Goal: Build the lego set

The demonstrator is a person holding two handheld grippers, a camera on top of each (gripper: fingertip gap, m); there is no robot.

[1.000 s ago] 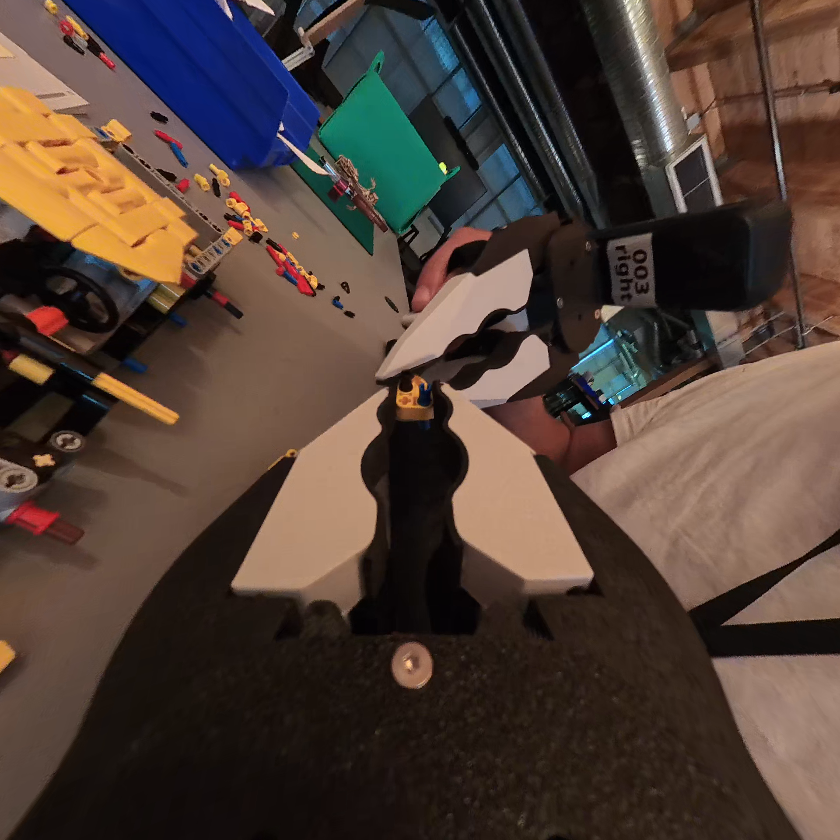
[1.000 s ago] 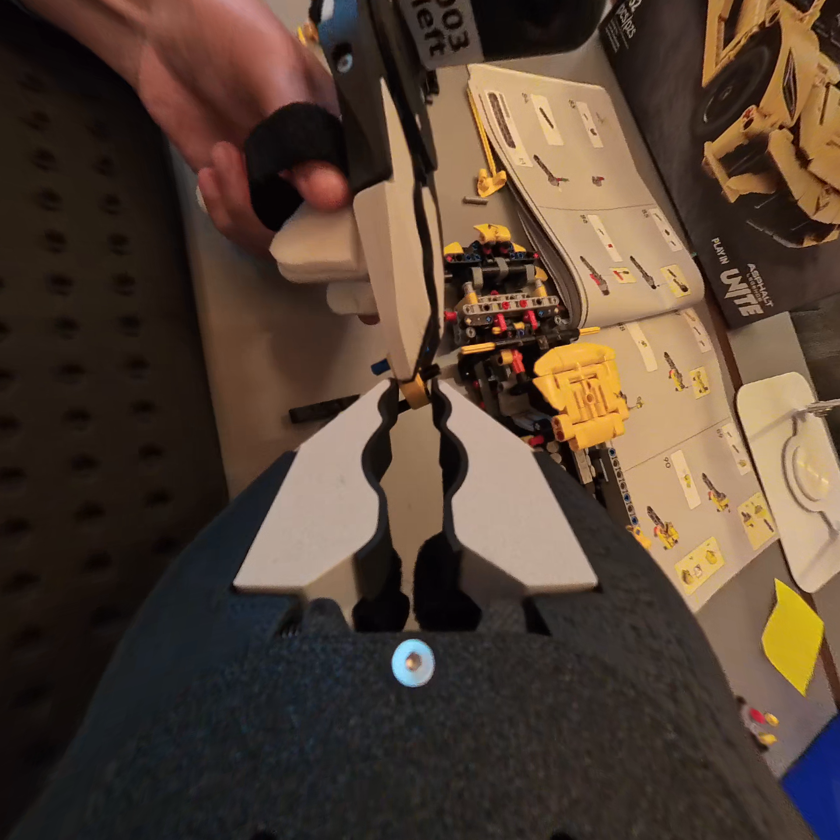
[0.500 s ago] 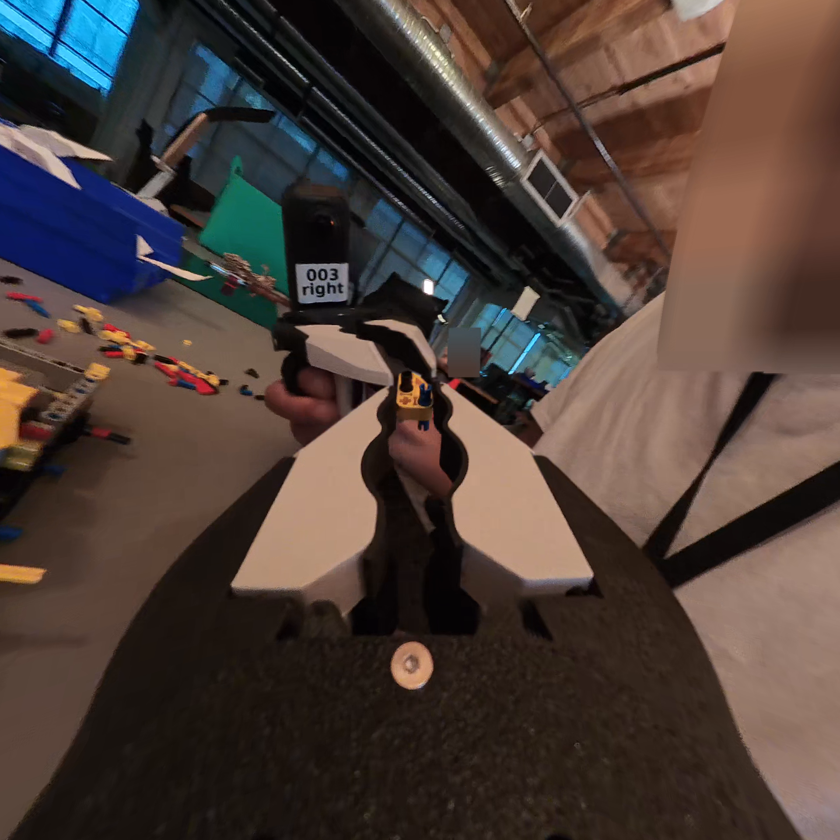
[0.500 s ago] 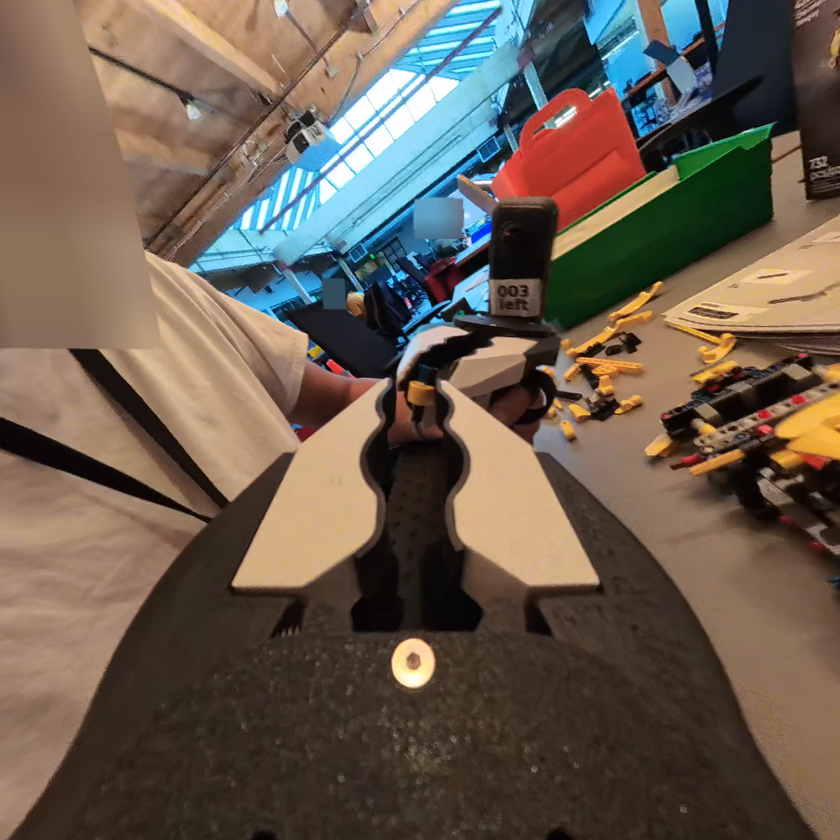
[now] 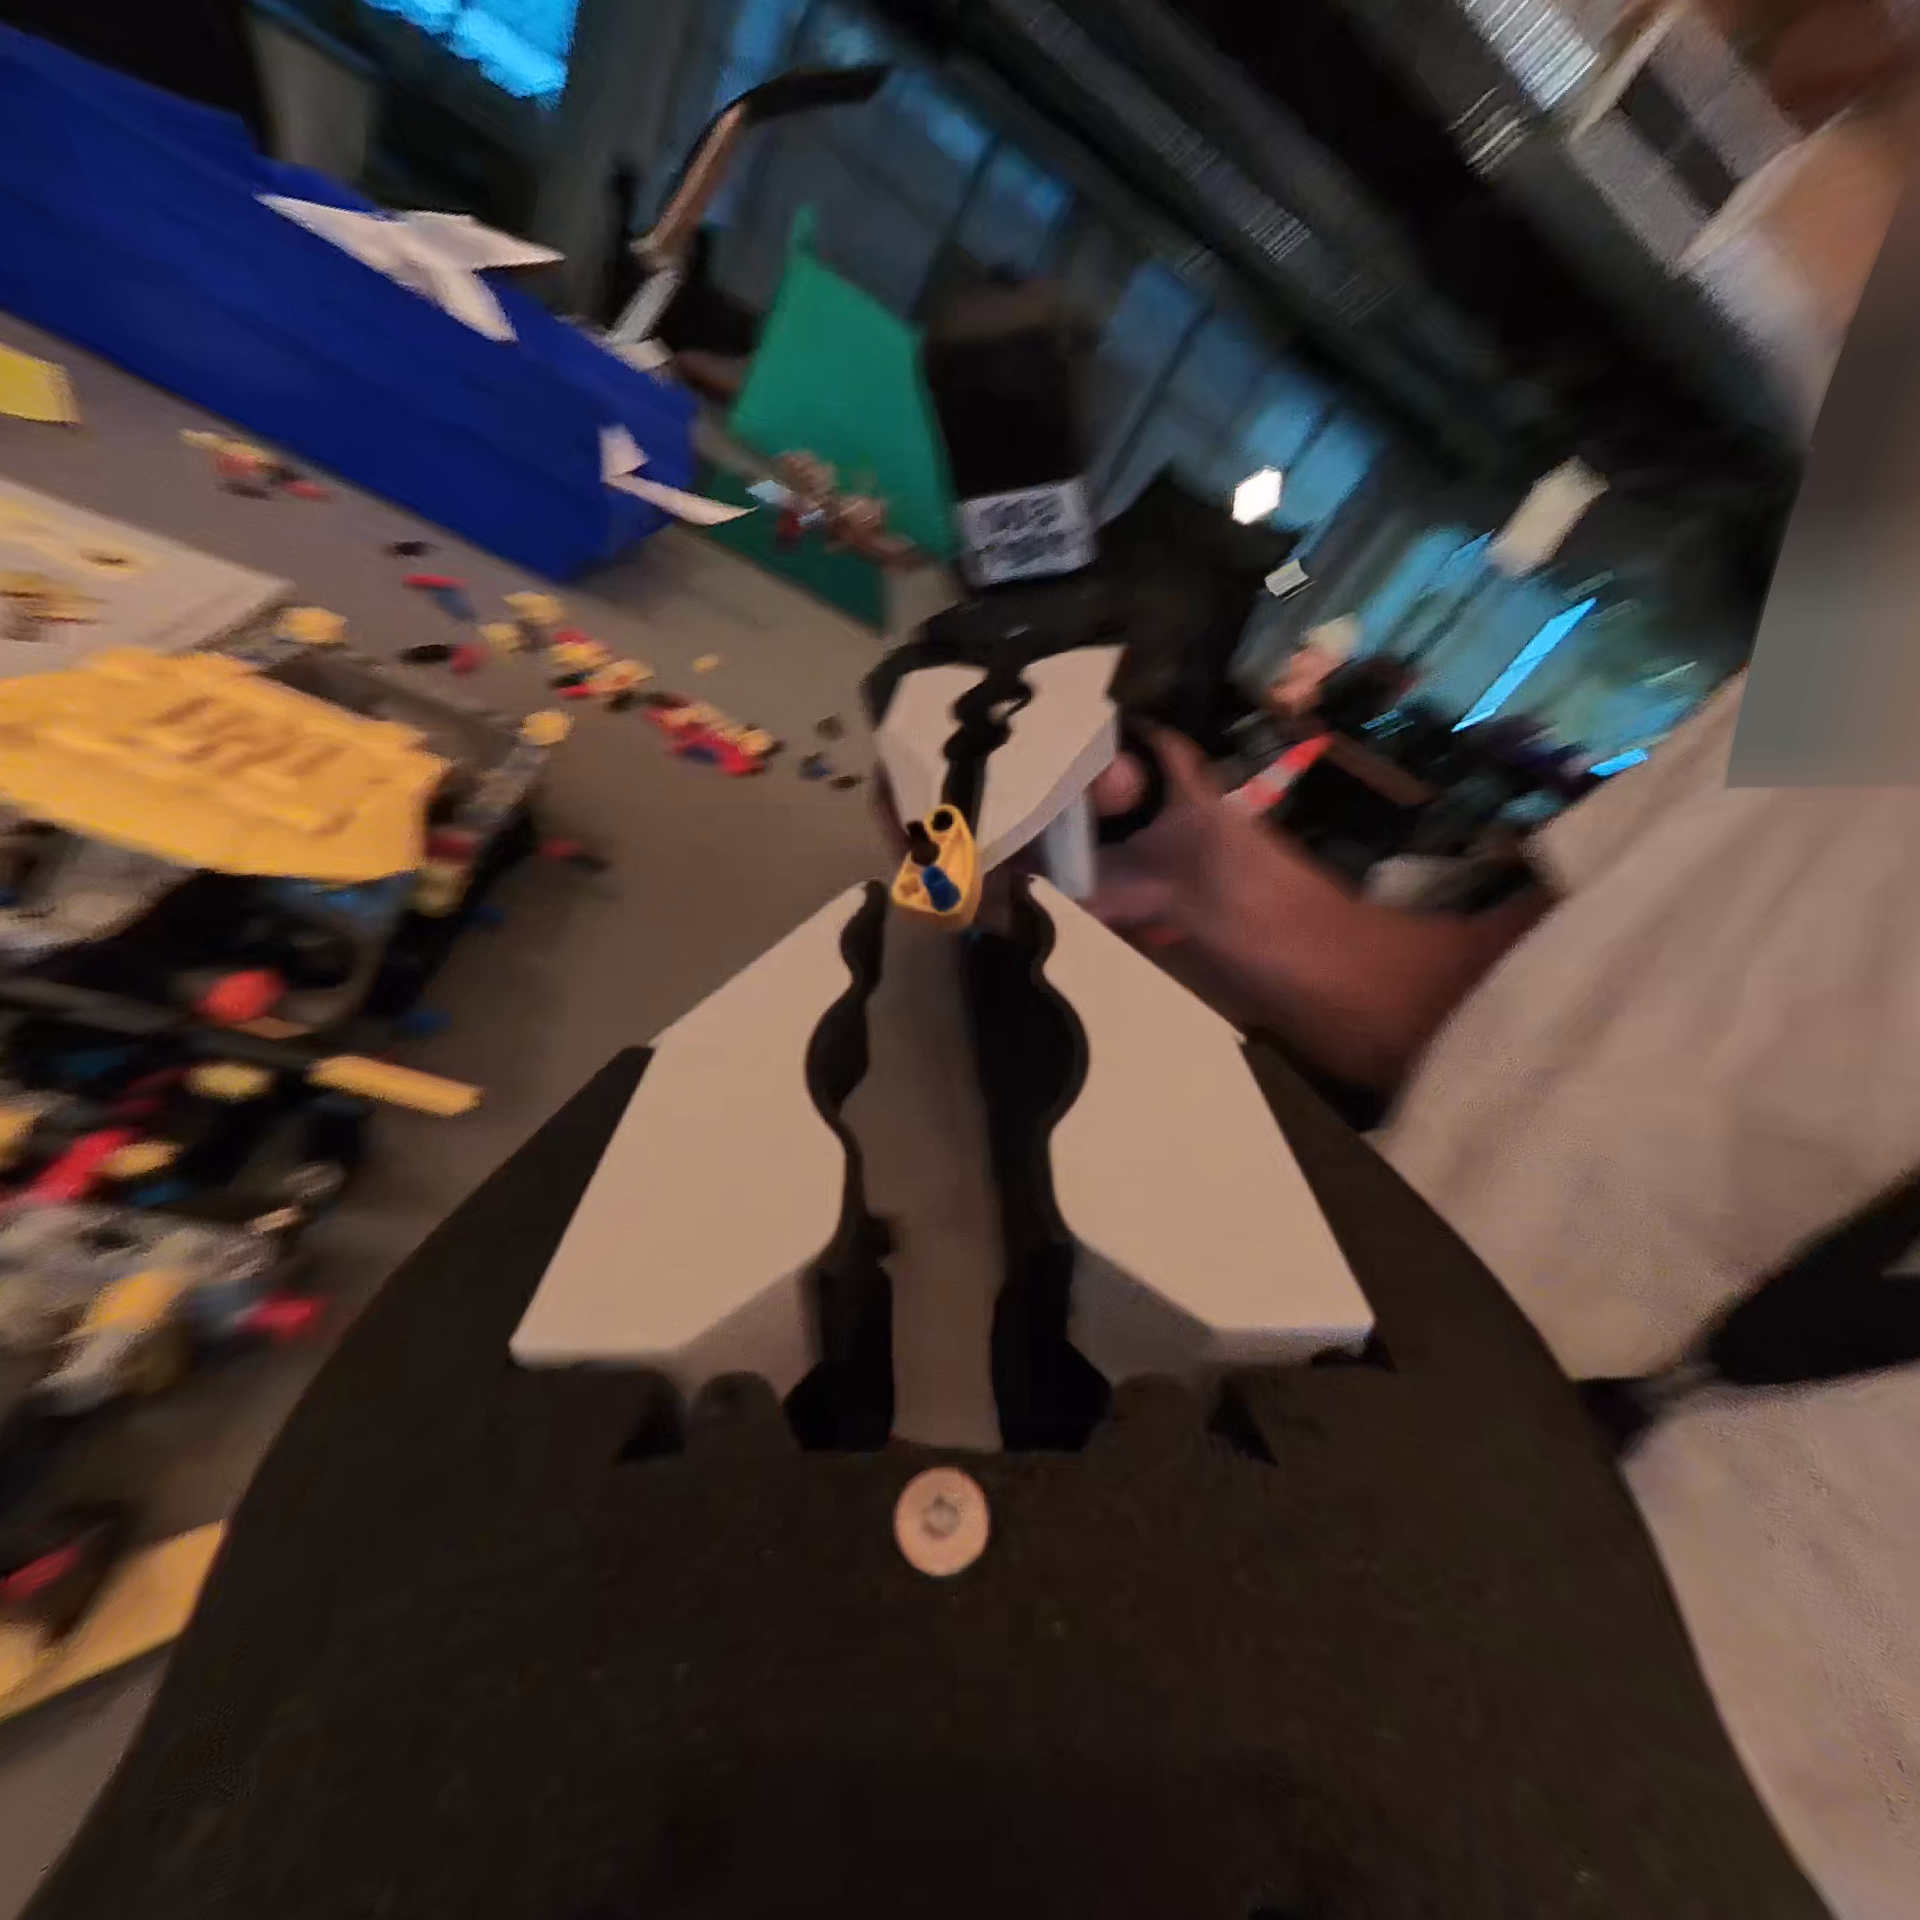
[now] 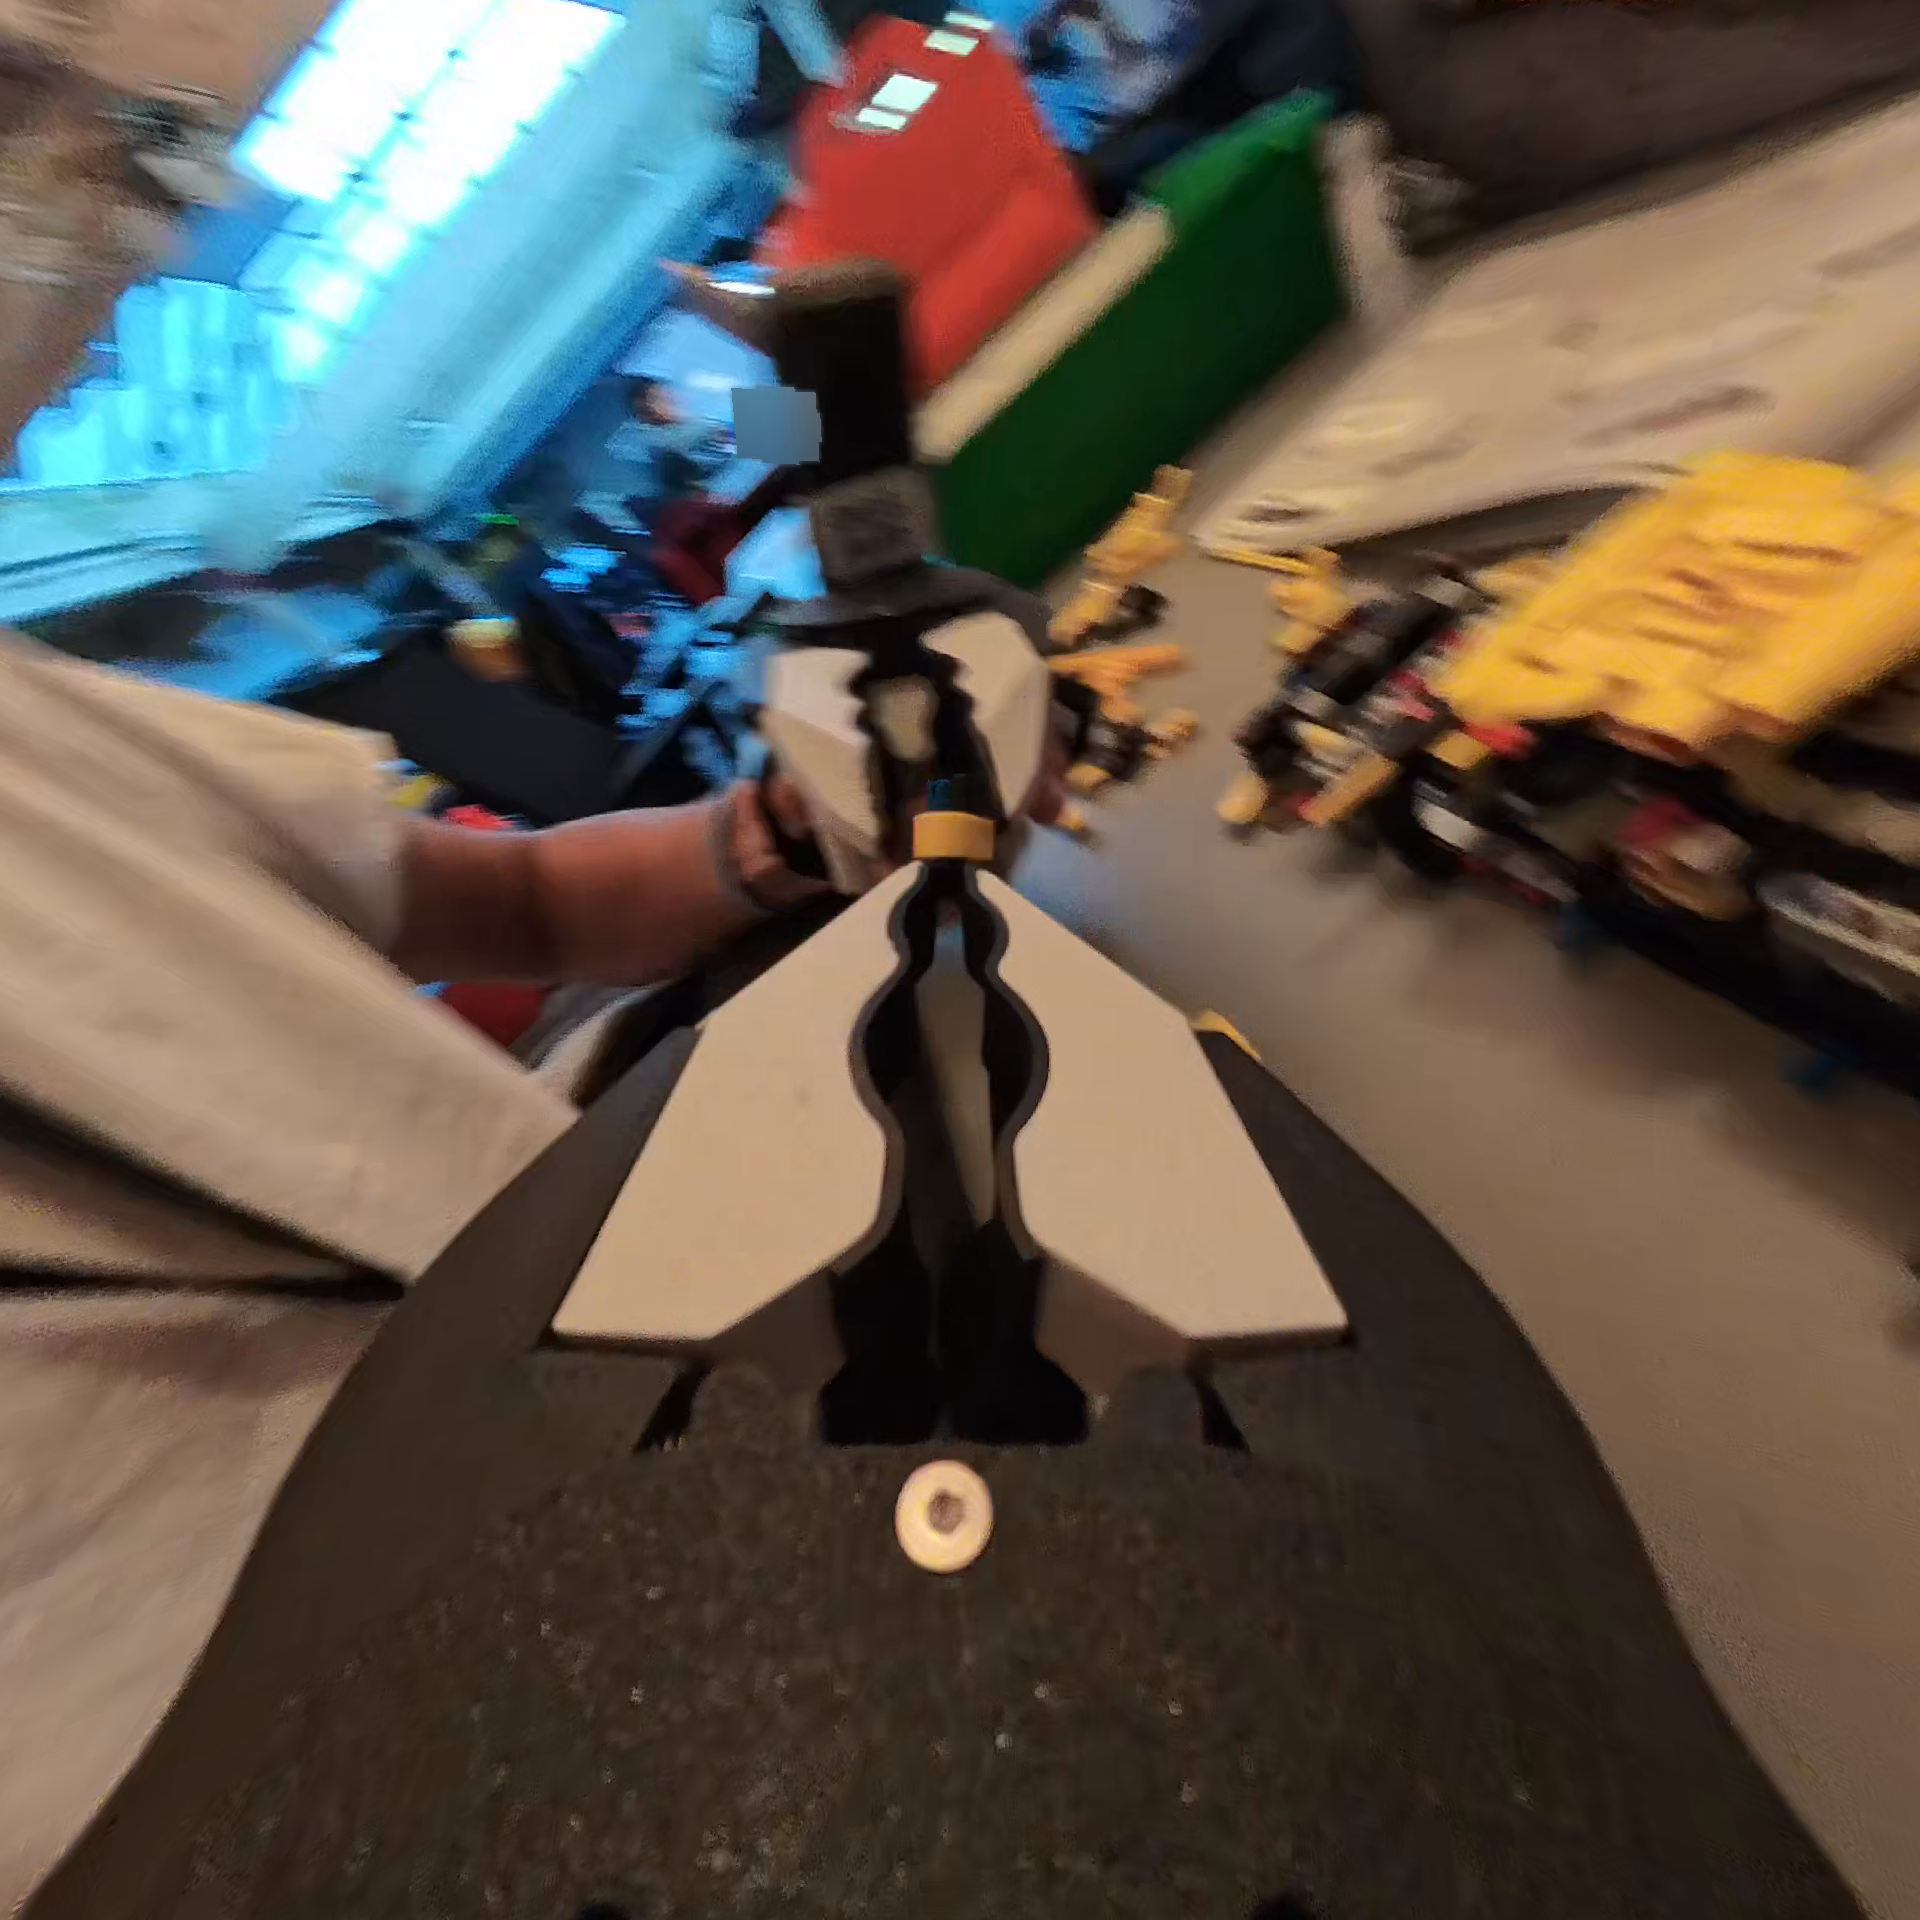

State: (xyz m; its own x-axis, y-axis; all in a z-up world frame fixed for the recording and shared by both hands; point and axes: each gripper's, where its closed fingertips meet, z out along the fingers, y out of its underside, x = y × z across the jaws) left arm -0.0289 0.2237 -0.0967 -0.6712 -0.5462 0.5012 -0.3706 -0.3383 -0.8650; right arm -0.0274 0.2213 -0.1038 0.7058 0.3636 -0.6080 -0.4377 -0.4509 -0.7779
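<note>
A small yellow lego piece [image 5: 940,868] with a blue pin and a black pin in it hangs in the air between my two grippers, which meet tip to tip above the table. My left gripper [image 5: 951,896] is open: its pads stand off the piece on both sides. My right gripper [image 6: 945,878] is shut on the yellow piece [image 6: 951,834], pinching it at its near end. In the left wrist view the right gripper [image 5: 971,810] comes in from beyond the piece. In the right wrist view the left gripper [image 6: 920,800] faces me with parted fingers. Both views are blurred.
The half-built yellow and black model [image 5: 208,758] stands on the grey table; it also shows in the right wrist view [image 6: 1662,644]. Loose pieces [image 5: 623,675] lie scattered. A blue bin [image 5: 312,312], a green bin [image 6: 1132,343] and an instruction booklet [image 6: 1558,364] lie farther back. The person's white shirt [image 6: 156,883] is close. My two grippers' fingertips are within a few centimetres of each other.
My left gripper held the yellow piece before; its jaws have now widened off it. My right jaws have closed on the piece. Both grippers have swung a little.
</note>
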